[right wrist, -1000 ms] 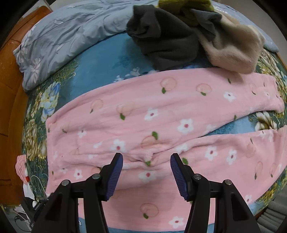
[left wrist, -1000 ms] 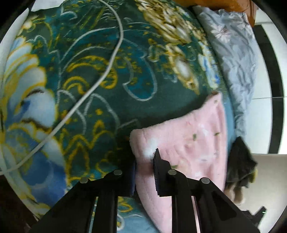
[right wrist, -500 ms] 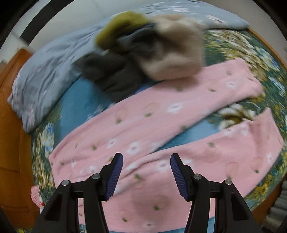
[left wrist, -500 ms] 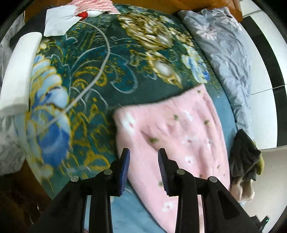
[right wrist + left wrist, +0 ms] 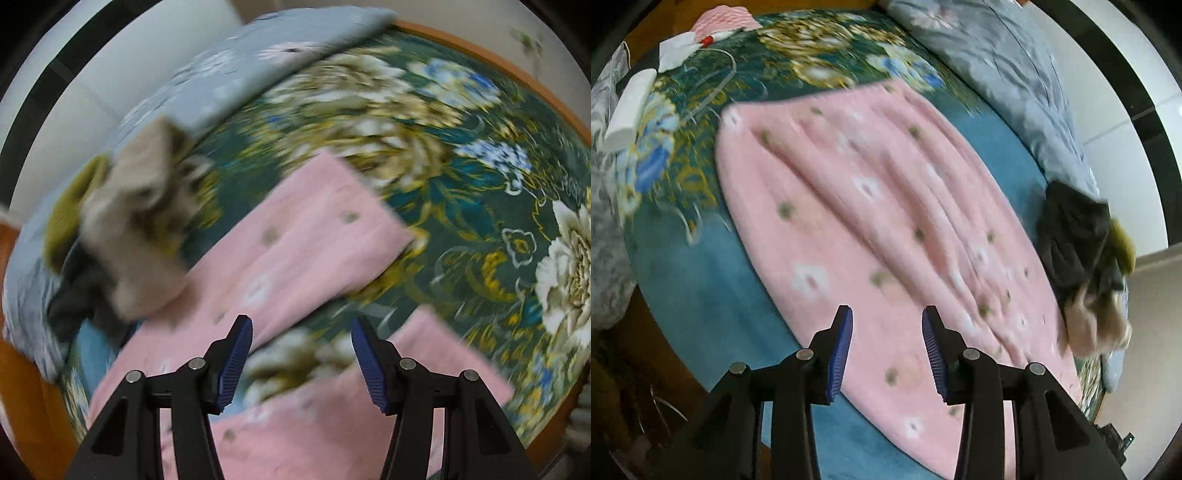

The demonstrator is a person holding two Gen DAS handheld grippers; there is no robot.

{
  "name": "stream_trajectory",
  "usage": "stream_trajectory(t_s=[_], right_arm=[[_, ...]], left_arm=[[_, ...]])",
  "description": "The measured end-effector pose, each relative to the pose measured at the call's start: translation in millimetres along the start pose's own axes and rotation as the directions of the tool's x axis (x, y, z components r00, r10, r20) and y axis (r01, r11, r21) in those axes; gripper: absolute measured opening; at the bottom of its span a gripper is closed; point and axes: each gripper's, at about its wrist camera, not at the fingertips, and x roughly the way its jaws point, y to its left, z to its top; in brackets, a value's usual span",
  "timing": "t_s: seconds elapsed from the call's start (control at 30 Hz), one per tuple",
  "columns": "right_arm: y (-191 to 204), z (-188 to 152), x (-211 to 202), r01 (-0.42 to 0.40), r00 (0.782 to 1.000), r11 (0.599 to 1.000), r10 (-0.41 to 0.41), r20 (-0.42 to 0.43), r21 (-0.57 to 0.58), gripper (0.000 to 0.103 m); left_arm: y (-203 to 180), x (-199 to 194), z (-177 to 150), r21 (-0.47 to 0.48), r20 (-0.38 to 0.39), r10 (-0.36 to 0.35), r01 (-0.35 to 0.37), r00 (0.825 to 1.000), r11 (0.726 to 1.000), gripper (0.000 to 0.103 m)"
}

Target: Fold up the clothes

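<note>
Black grippers [image 5: 886, 347] — ribbed blue pads, silver screws.

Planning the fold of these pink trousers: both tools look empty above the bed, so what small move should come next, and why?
Probably bring the right tool down onto the nearer leg end of the pink pyjama trousers and pinch it. Both tools are open and hold nothing; the left tool, whose jaws have just been opening, hangs over the waist part. The legs lie spread apart on the floral blanket, so one needs laying over the other.
</note>
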Motion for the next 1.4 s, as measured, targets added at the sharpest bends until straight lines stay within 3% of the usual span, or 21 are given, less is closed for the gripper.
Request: stream_trajectory(t_s=[0.17,0.33,0.53,0.63,0.77,0.9,1.0,1.2,1.4], right_arm=[[-58.0,32.0,31.0,-0.03,0.986,0.997,0.04,-0.163,0.065,0.06],[-91.7,18.2,33.6,-0.033,0.973,0.988,-0.002,-0.23,-0.148,0.06],[-102.8,-7.2,59.1,-0.121,0.945,0.969,0.046,-0.324,-0.216,0.059],[-92.8,-21.9,66.5,-0.086,0.94,0.945,-0.028,-0.339,-0.317,0.05],[-87.0,-29.1,62.1,-0.036,0.937,0.923,-0.102,-0.334,-0.383,0.012],[-92.3,-22.5,49.1,0.034,0.95,0.925,-0.148,-0.275,-0.378,0.006],[-111.3,-14.0,56.1,0.074,0.943,0.955,-0.161,-0.292,-0.289,0.006],[-99.1,-19.7,52.7,0.096,0.939,0.943,-0.192,-0.285,-0.318,0.011],[-93.6,-3.5,14.6,0.083,0.964,0.966,-0.14,-0.225,-0.246,0.024]], left_arm=[[-38.9,16.3,-43.2,0.022,-0.046,0.031,-0.03,0.998,0.999,0.041],[-68.5,22.4,-60.8,0.065,-0.062,0.049,-0.045,0.997,0.997,0.041],[-93.4,19.7,-70.8,0.107,-0.053,0.054,-0.048,0.997,0.993,0.042],[-98.3,15.6,-75.6,0.113,-0.048,0.054,-0.049,0.997,0.992,0.042],[-99.2,11.4,-81.3,0.108,-0.048,0.055,-0.049,0.997,0.993,0.042],[-94.7,6.2,-83.1,0.09,-0.04,0.051,-0.048,0.998,0.995,0.042],[-89.5,1.6,-83.2,0.091,-0.035,0.054,-0.051,0.998,0.995,0.042],[-66.5,-12.9,-79.5,0.037,-0.021,0.063,-0.062,0.998,0.997,0.042],[-43.4,-31.5,-60.3,-0.016,0.019,0.06,-0.059,0.998,0.998,0.045]])
